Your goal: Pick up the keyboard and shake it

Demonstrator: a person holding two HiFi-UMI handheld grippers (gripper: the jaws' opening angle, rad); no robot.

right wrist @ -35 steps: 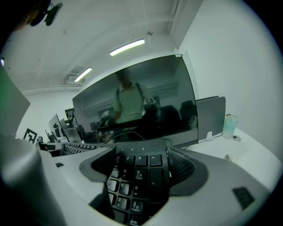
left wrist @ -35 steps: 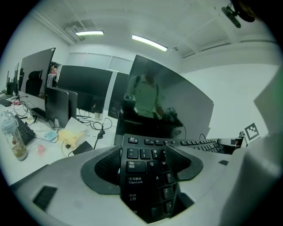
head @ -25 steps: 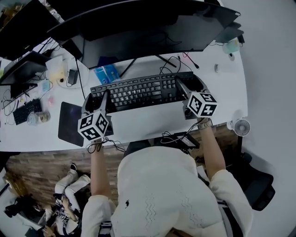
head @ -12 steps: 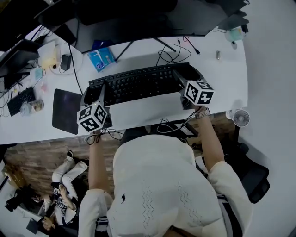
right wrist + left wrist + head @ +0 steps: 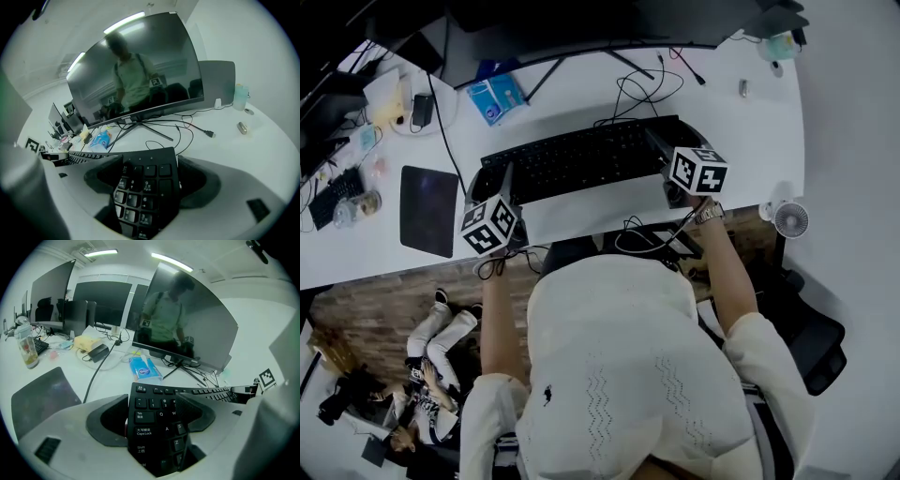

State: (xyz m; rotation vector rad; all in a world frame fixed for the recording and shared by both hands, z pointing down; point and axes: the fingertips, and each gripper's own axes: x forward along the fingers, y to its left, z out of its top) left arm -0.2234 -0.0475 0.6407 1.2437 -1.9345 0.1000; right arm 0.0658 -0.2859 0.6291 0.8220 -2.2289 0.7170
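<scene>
Two ends of keyboard (image 5: pixel 581 164) clenched: left claw (image 5: pixel 154 420) at Caps Lock (image 5: pixel 144 431), right claw (image 5: pixel 150 180) at numpad (image 5: pixel 139 194).

The right gripper (image 5: pixel 150 182) grips the keyboard (image 5: pixel 142 199) at its number-pad end, one jaw on each side. Beyond the keyboard stand a monitor (image 5: pixel 136 70), loose cable (image 5: pixel 197 128) and, to the left, a blue pack (image 5: pixel 100 138).

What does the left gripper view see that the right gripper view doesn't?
Only the left gripper view shows the dark mouse pad and the Tab and Caps Lock end of the keyboard. Only the right gripper view shows the number keys and a small silvery thing on the desk. Both show the keyboard held between fingers, the big monitor and a blue packet.
</scene>
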